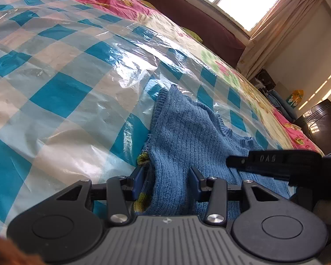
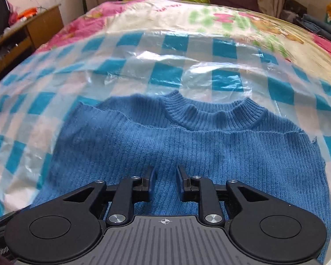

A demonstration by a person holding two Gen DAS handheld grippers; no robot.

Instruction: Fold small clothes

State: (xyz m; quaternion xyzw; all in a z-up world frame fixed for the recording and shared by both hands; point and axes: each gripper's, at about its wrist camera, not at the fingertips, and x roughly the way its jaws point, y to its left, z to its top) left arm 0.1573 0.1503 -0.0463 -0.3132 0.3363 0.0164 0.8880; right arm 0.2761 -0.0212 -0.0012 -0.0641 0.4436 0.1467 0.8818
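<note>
Right wrist view: the small blue ribbed knit sweater (image 2: 187, 145) lies flat on the checked blue-and-white plastic sheet (image 2: 130, 70) over the bed, collar ahead of the right gripper (image 2: 165, 176), whose jaws stand apart above the knit. The left gripper (image 1: 165, 181) (also parted) straddles a raised fold at the sweater's edge. Best to close both on matching edges and lift evenly, so the fold lands square.

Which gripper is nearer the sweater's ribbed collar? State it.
Right. The right gripper hangs open over the sweater's body, facing the collar just ahead. The left gripper straddles a raised fold at the side edge, the collar off to its right.
</note>
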